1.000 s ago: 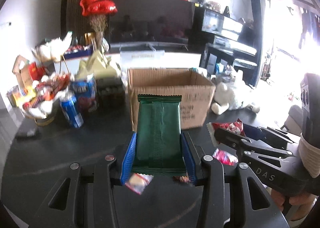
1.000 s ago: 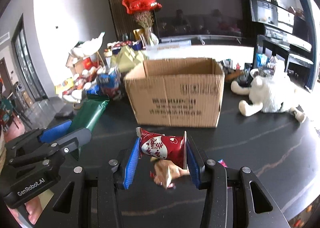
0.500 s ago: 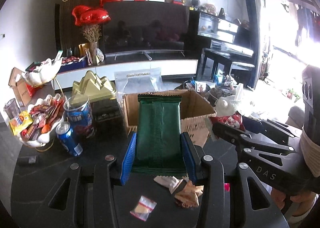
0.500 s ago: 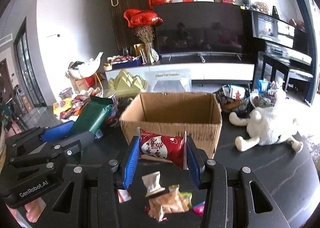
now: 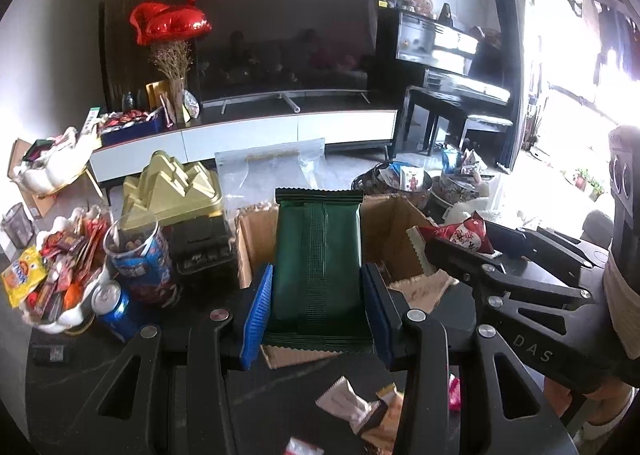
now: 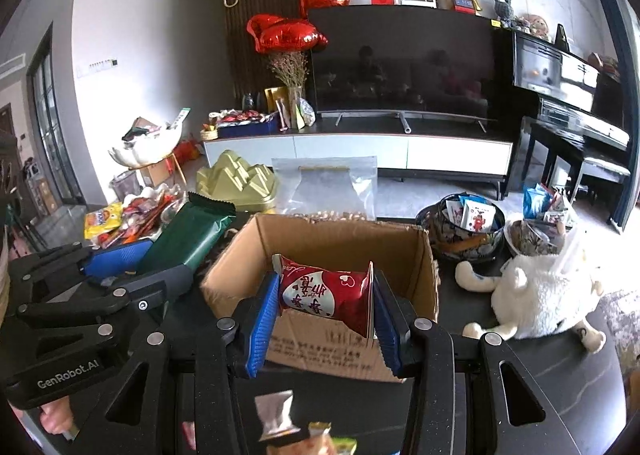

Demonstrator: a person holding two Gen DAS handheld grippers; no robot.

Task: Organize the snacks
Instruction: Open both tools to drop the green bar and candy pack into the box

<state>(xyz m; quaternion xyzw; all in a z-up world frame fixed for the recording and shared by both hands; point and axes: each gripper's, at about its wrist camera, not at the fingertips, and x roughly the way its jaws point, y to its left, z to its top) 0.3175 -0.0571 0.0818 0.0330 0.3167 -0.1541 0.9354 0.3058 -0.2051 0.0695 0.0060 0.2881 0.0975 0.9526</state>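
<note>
My left gripper (image 5: 317, 309) is shut on a dark green snack packet (image 5: 318, 263) and holds it above the near rim of an open cardboard box (image 5: 394, 231). My right gripper (image 6: 326, 319) is shut on a red snack packet (image 6: 324, 295) with white hearts, held over the near wall of the same box (image 6: 332, 239). The green packet (image 6: 188, 231) shows left of the box in the right wrist view, and the red packet (image 5: 460, 233) shows at the right in the left wrist view. Loose small snack packets (image 5: 360, 411) lie on the dark table below the grippers.
A snack-filled white bowl (image 5: 60, 275), blue cans (image 5: 114, 307) and a gold box (image 5: 172, 187) stand left of the cardboard box. A clear bag (image 6: 326, 187) lies behind it. Snack bowls (image 6: 468, 223) and a white plush toy (image 6: 540, 291) are to its right.
Both grippers have risen with their packets, from low at the box's front wall to above its rim, so the box's inside now shows. The loose packets have dropped lower in view.
</note>
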